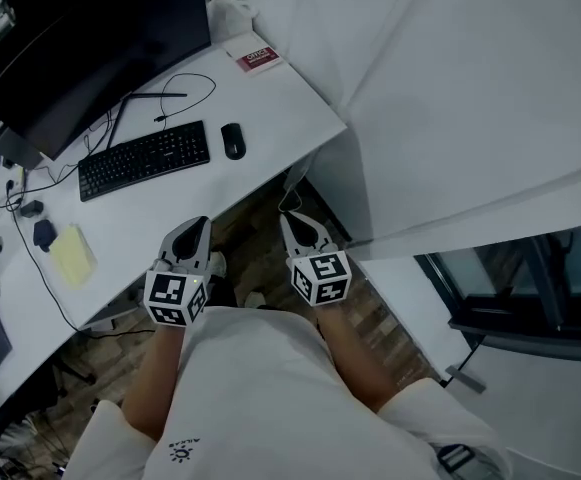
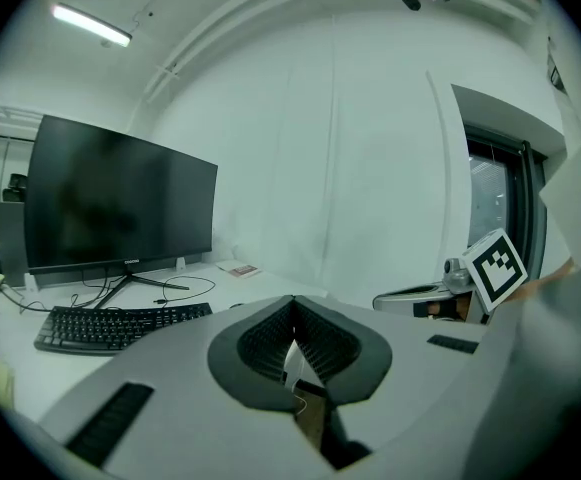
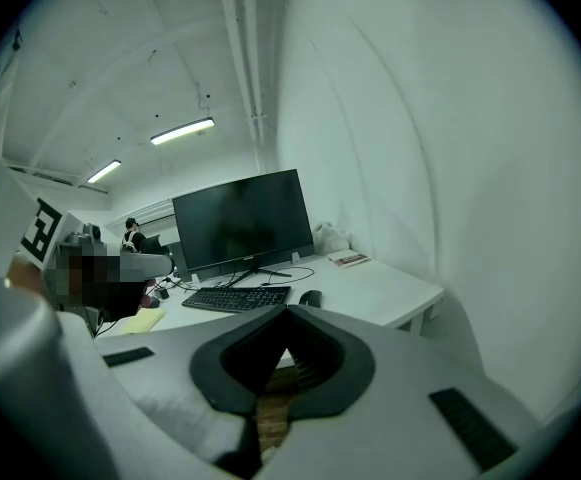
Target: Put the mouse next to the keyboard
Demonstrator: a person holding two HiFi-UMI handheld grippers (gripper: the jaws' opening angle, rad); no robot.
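head view: left gripper (image 1: 195, 226) and right gripper (image 1: 292, 220) hung over the person's lap, clear of the desk (image 1: 300, 98). mouse (image 1: 233, 140) lay just right of the keyboard (image 1: 145, 158); task judged complete.
left gripper view: jaws together, nothing between.
right gripper view: jaws together, empty.
risk: any fresh reach with closed jaws could knock the mouse away from the keyboard.

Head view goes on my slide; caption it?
Left gripper and right gripper, both shut, hang short of the desk; mouse lies beside keyboard.
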